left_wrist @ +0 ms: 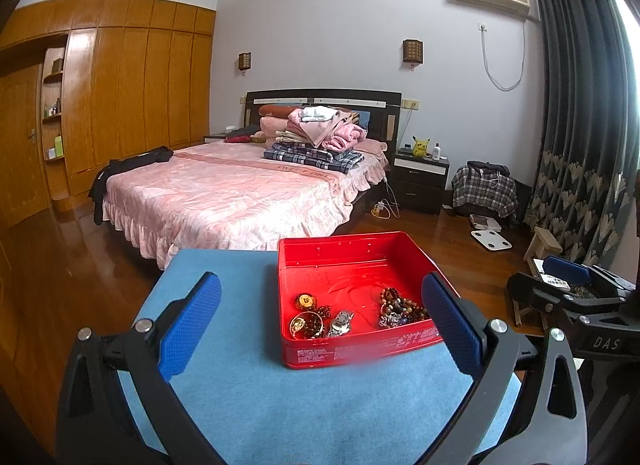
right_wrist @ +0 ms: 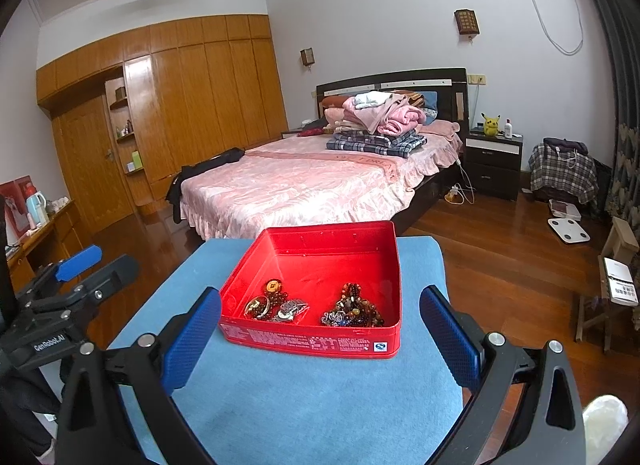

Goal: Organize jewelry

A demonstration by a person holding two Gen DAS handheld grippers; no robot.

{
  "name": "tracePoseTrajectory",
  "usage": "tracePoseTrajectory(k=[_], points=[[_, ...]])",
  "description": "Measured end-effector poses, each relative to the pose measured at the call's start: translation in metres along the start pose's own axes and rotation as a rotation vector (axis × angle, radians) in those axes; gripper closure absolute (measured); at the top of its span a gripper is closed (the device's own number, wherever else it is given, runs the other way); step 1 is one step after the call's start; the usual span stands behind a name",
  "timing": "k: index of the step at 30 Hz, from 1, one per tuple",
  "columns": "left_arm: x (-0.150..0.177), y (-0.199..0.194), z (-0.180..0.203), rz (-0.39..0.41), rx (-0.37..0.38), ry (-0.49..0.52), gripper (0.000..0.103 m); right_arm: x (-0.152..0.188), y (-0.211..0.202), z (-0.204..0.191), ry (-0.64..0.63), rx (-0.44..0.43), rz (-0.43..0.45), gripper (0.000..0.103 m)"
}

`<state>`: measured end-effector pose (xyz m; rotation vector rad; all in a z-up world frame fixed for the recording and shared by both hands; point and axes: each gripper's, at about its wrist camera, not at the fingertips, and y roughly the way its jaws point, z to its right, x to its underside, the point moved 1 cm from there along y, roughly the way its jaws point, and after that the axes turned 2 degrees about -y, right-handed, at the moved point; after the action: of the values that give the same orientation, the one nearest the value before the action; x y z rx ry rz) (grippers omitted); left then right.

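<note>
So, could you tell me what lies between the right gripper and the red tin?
Only bare blue mat, as the right wrist view shows; the open right gripper faces the red tin, whose near wall sits between its fingertips.

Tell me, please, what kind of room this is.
Most likely a home bedroom: a bed with a pink cover and folded clothes, a wooden wardrobe along the wall, and a nightstand. The red tin of jewelry sits on a blue surface.
</note>
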<state>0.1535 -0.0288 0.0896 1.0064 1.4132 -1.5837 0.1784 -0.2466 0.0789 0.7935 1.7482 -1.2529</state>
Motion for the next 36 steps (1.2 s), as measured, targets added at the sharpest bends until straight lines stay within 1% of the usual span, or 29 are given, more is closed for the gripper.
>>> tracePoseTrajectory(k=[18,21,23,28,30,36], points=[[0.0022,0.0034,-0.0019,-0.006,-0.005,-0.006,0.006,0.0037,0.0012,0.0052,-0.003,0.009,-0.014,0.006],[0.0026,0.0019,-0.0019,0.002,-0.013,-0.007,0.006,0.0042,0.0021,0.0062,-0.001,0.011,-0.018,0.006],[0.0022,0.0008,-0.0021,0.005,-0.005,-0.013,0.006,0.0049,0.002,0.0077,0.0,0.012,-0.02,0.006],[0.0026,0.0017,-0.0016,0.002,-0.013,-0.02,0.006,0.0054,0.0029,0.0086,0.002,0.016,-0.025,0.006],[0.0023,0.0027,-0.0018,-0.001,0.002,-0.026,0.006,0.004,0.0041,0.006,0.003,0.018,-0.029,0.006],[0.0024,0.0039,-0.0002,-0.012,-0.005,-0.018,0.006,0.0035,0.0061,0.0044,0.003,0.019,-0.03,0.006]])
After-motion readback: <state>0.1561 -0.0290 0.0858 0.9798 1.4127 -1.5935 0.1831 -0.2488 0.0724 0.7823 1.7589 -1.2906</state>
